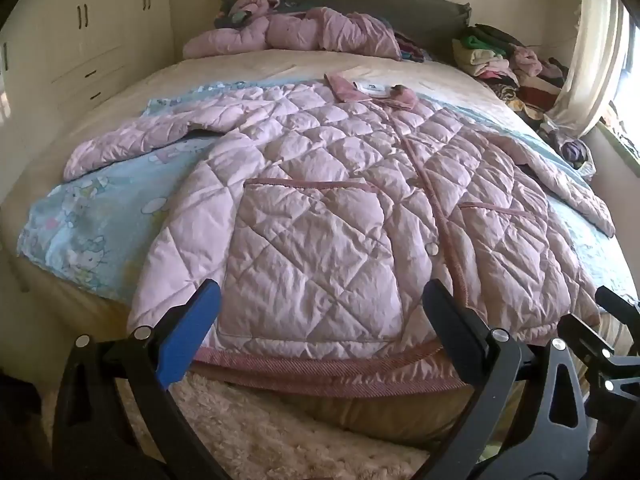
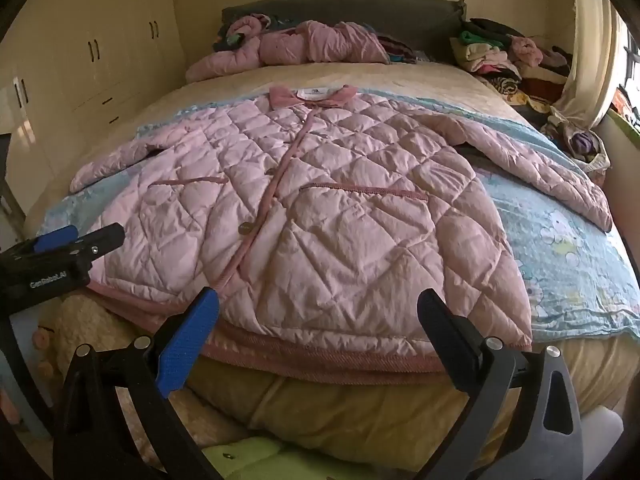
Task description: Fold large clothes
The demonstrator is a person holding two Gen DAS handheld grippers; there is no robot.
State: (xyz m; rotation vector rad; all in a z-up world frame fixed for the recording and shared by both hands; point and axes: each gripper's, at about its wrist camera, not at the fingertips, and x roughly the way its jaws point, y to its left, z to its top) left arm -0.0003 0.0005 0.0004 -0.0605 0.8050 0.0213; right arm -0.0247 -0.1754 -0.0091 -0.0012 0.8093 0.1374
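Observation:
A large pink quilted coat (image 1: 320,208) lies flat on the bed, front up, collar far, hem at the near edge, both sleeves spread out; it also shows in the right wrist view (image 2: 320,216). My left gripper (image 1: 320,320) is open and empty, just off the hem on the coat's left half. My right gripper (image 2: 318,322) is open and empty, just off the hem on the right half. The left gripper also shows at the left edge of the right wrist view (image 2: 76,240). The right gripper shows at the right edge of the left wrist view (image 1: 608,320).
A blue cartoon sheet (image 1: 100,216) lies under the coat on the bed (image 1: 248,68). A second pink quilted garment (image 1: 296,32) is bunched at the headboard. Piles of clothes (image 1: 508,64) stand at the far right by a curtain (image 1: 588,52). Cupboards (image 1: 80,40) stand left. A fluffy rug (image 1: 280,432) lies below.

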